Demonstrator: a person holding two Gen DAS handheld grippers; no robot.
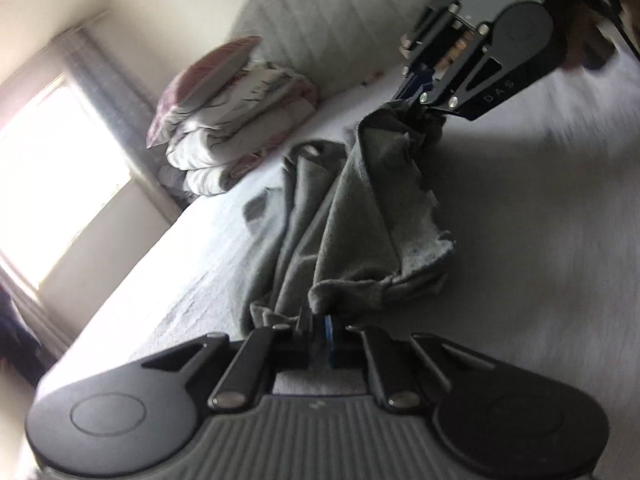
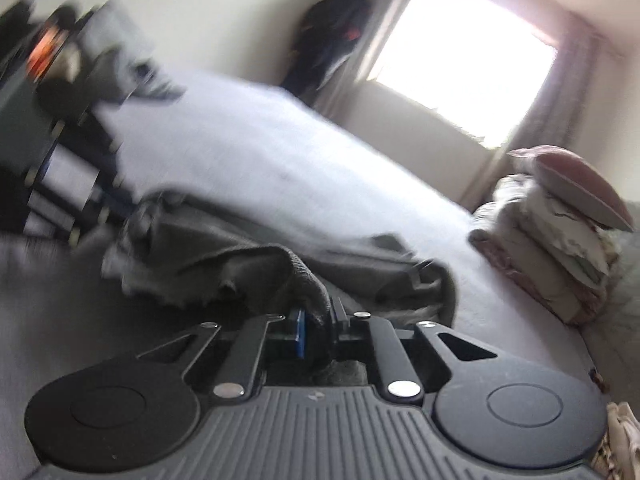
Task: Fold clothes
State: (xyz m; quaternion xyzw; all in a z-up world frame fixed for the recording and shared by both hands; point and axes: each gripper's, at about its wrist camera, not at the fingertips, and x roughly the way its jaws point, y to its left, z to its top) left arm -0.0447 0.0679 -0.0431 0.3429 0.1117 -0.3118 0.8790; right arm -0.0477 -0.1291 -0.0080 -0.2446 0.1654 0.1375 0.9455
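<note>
Grey garment [image 1: 344, 216], crumpled on the white bed [image 1: 540, 240], and we have it pinched at two spots: our left gripper [image 1: 320, 326] has its jaws clamped on one bunched edge, and our right gripper [image 2: 316, 320] has its jaws closed on another fold of the same cloth. From the left wrist view we see the right gripper at the far end, fabric strung between the two. Folded bedding [image 1: 236, 136] sits stacked near the headboard [image 1: 320, 28], probably a duvet, though blur leaves it uncertain.
</note>
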